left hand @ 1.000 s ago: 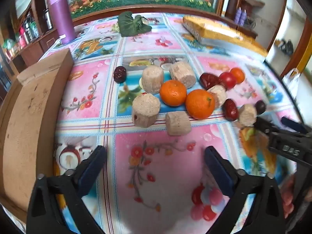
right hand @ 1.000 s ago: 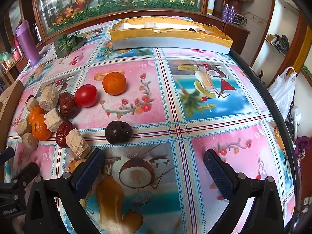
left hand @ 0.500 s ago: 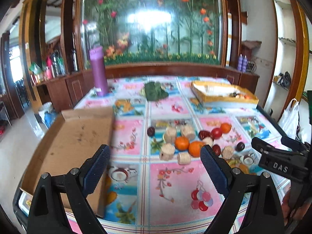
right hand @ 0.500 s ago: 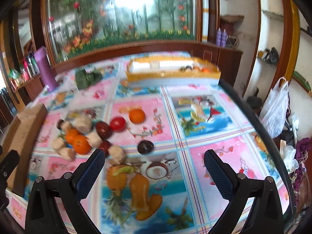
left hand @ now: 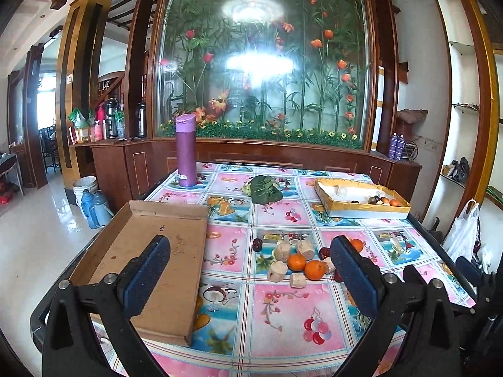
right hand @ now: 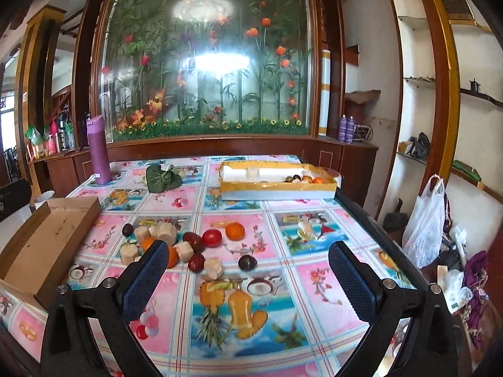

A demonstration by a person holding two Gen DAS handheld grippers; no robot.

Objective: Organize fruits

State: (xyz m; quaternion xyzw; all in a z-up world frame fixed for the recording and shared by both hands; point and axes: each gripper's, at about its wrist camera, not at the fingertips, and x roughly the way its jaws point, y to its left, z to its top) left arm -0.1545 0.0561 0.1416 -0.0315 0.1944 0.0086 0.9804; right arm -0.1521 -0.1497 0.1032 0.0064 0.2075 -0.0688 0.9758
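A cluster of fruit lies mid-table: oranges (left hand: 296, 261), a tomato (right hand: 212, 238), red dates (right hand: 191, 239), dark plums (right hand: 247, 262) and beige cylinder pieces (left hand: 277, 271). One orange (right hand: 235, 231) lies apart on the right. My left gripper (left hand: 248, 282) is open and empty, raised well back from the cluster. My right gripper (right hand: 246, 282) is open and empty, also raised and back. A yellow-rimmed tray (right hand: 276, 185) at the far right holds a few fruits. A brown cardboard tray (left hand: 151, 251) lies at the left.
A purple bottle (left hand: 185, 150) stands at the far left corner. A green leafy vegetable (left hand: 264, 188) lies at the far middle. The patterned tablecloth (right hand: 317, 286) covers the table. A white plastic bag (right hand: 424, 220) hangs off to the right.
Both grippers have pulled up and back from the table, so the view now takes in the whole table and the room. The fruits have not moved.
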